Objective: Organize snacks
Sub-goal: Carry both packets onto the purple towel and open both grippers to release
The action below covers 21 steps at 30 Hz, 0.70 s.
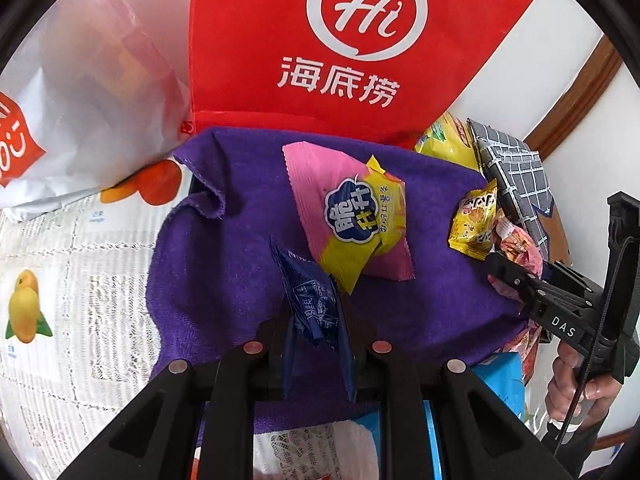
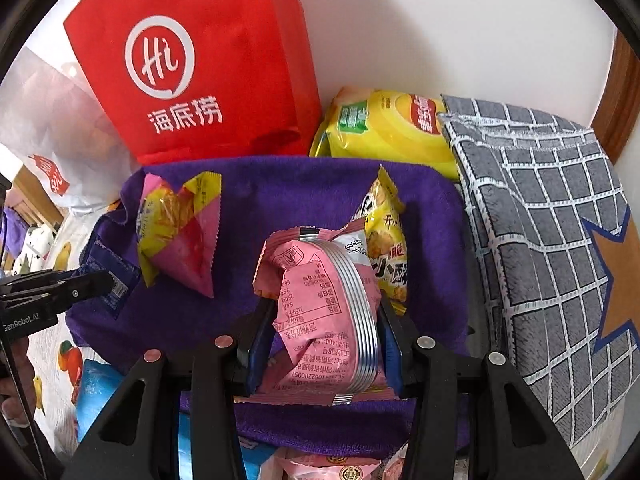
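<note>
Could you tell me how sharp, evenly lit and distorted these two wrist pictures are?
Left wrist view: daylight is even, print on the blue packet is legible, and fisheye bends the red bag edges. Right wrist view: equally sharp, glare streaks on the pink packet, dark corners from the lens rim.

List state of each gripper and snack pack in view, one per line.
left gripper: jaws shut on blue packet
right gripper: jaws shut on pink packet
pink-and-yellow packet: loose on purple towel
small yellow packet: loose at towel edge
yellow chip bag: sealed, lying behind towel
red bag: upright
</note>
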Each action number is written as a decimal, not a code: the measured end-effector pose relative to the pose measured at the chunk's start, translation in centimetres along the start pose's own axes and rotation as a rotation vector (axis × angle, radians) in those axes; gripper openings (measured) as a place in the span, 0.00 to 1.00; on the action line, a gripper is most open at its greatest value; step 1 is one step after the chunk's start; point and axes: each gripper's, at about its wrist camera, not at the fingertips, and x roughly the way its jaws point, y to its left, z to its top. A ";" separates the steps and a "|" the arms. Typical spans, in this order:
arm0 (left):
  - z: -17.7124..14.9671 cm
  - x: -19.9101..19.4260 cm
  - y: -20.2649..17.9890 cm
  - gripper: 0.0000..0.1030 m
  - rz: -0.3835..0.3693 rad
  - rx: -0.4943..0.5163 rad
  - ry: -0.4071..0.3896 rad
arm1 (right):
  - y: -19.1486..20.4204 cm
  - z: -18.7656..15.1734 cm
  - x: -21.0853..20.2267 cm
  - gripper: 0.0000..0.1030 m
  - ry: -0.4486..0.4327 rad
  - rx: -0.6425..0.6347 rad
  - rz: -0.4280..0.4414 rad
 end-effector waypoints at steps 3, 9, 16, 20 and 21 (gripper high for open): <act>0.0 0.3 -0.1 0.18 -0.013 0.001 0.004 | -0.1 0.0 0.1 0.46 0.008 0.006 -0.002; -0.1 0.1 -0.4 0.25 -0.003 0.009 0.010 | -0.2 -0.3 -1.0 0.64 0.002 -0.005 -0.008; -0.4 -2.6 0.2 0.34 0.054 -0.011 -0.042 | -1.8 -1.1 -4.8 0.67 -0.081 0.046 -0.016; -0.9 -4.4 0.0 0.35 0.067 -0.008 -0.072 | -4.0 -2.3 -6.6 0.67 -0.101 0.098 -0.048; -1.1 -5.0 -0.1 0.36 0.066 -0.008 -0.081 | -4.4 -2.5 -6.6 0.67 -0.097 0.108 -0.050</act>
